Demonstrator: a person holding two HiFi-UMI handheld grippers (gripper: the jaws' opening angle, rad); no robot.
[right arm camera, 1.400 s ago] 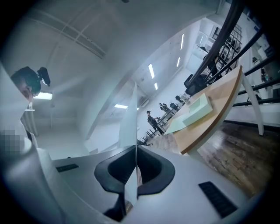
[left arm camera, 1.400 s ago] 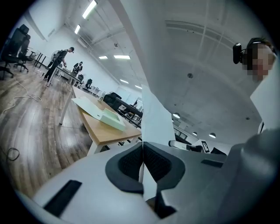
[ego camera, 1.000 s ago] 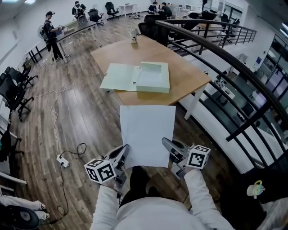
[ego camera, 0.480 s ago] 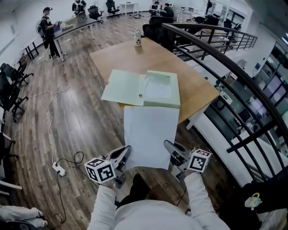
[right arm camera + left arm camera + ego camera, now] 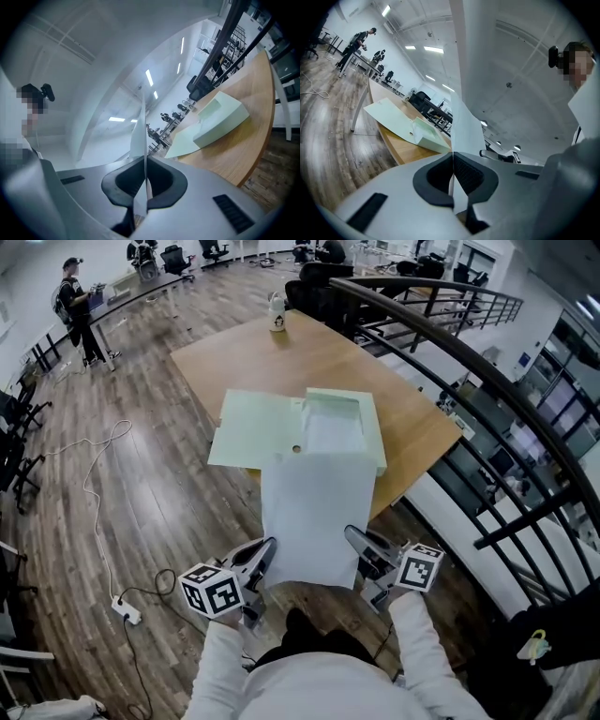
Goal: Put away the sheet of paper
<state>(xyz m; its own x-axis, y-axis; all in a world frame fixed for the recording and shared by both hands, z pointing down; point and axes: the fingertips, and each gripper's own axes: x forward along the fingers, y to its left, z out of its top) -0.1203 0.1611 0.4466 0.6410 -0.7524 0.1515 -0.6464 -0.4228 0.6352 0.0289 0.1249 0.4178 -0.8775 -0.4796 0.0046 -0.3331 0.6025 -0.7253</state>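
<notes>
Closest in, two forearms in white sleeves [image 5: 223, 664] reach forward from the body, elbows tucked in, with the hands side by side and roughly level. The left gripper [image 5: 262, 557] and the right gripper [image 5: 355, 542] angle slightly towards each other, and their marker cubes sit on the outer sides.

Each gripper is pinched tight on the sheet of paper [image 5: 314, 514]. In the left gripper view the pads of the left gripper [image 5: 453, 161] meet on the paper's left edge. In the right gripper view the right gripper [image 5: 145, 168] is clamped on the right edge. The sheet spans the gap between them and stretches flat away from the jaws, held in the air over the wooden floor.

Just beyond the jaws, the sheet's far edge overlaps the near edge of a pale green file box [image 5: 343, 429]. The box lies open on the wooden table [image 5: 272, 357], its flap spread to the left. I cannot tell whether paper and box touch.

Farther along the table stands a bottle [image 5: 277, 313]. To the right of the grippers runs a dark railing [image 5: 450, 345], and far off to the left a person [image 5: 75, 304] stands at a desk.
</notes>
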